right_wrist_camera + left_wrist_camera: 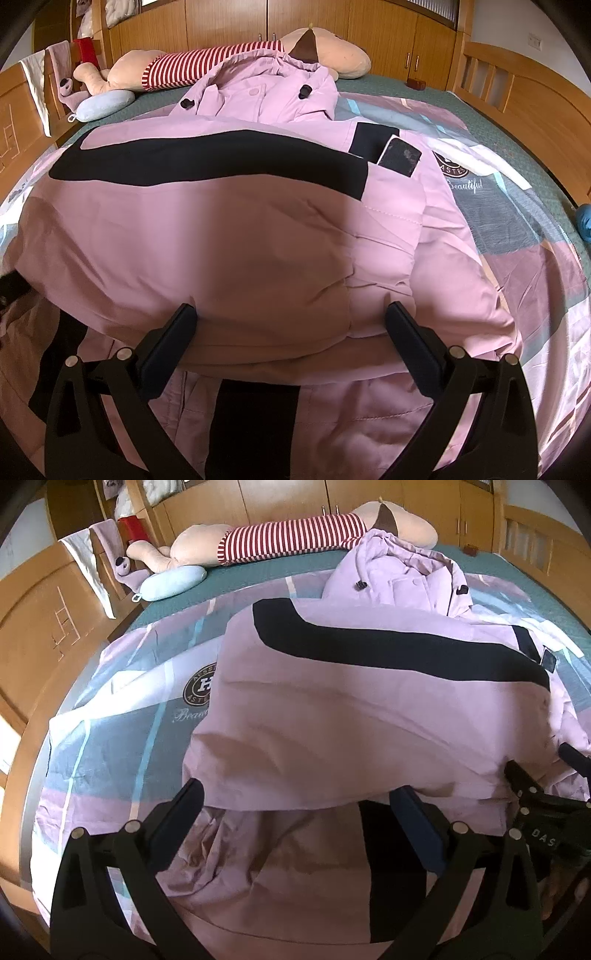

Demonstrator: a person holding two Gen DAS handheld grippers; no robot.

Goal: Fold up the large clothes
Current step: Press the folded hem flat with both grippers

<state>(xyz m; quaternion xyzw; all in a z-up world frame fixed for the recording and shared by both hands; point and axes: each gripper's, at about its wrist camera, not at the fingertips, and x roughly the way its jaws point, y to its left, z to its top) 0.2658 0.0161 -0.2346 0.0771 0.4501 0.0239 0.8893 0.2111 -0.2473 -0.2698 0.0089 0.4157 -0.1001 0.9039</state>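
A large pink padded jacket (pixel 332 709) with a black band and a hood lies on the bed, its lower part folded up over its body; it also fills the right wrist view (pixel 229 240). My left gripper (pixel 299 801) is open, its fingers wide apart at the near edge of the folded layer, which overlaps the right fingertip. My right gripper (pixel 291 314) is open, fingers apart against the fold's near edge, gripping nothing. The right gripper also shows in the left wrist view (pixel 532 786) at the jacket's right side.
A plaid pink and blue quilt (pixel 122 709) covers the bed under the jacket. A long plush toy in a red striped shirt (pixel 288 539) and a light blue pillow (pixel 170 583) lie at the far edge. Wooden bed frame (pixel 528 92) and wardrobes surround.
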